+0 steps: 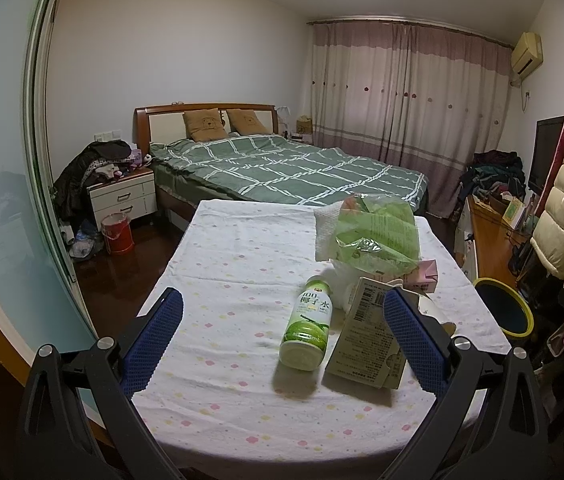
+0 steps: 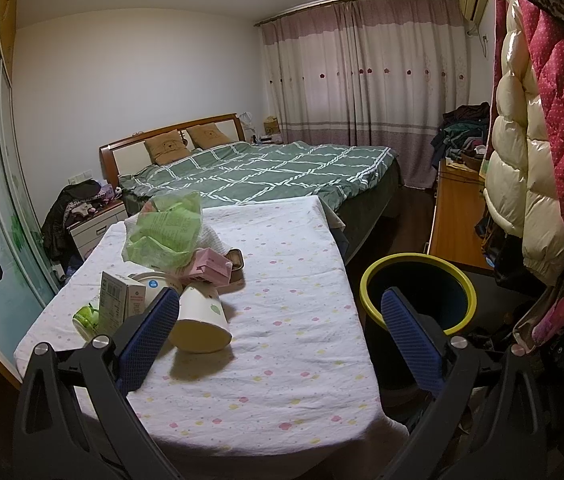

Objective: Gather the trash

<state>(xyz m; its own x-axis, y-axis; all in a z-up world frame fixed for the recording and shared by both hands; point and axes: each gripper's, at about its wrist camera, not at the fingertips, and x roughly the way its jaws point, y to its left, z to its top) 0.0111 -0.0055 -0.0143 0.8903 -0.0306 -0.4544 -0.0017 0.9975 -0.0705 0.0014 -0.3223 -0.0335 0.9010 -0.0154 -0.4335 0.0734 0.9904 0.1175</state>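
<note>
Left hand-held gripper [image 1: 282,334]: jaws spread wide, empty, framing a coconut-water bottle [image 1: 306,328] and carton [image 1: 367,340] lying lower centre on the surface [image 1: 222,272]. Right hand-held gripper [image 2: 278,338]: also apart, empty, paper cup [image 2: 201,318] beside its left finger. Yellow-rimmed bin [image 2: 417,300] seen at right. Bottle judged best clamped across its body, centred.
</note>
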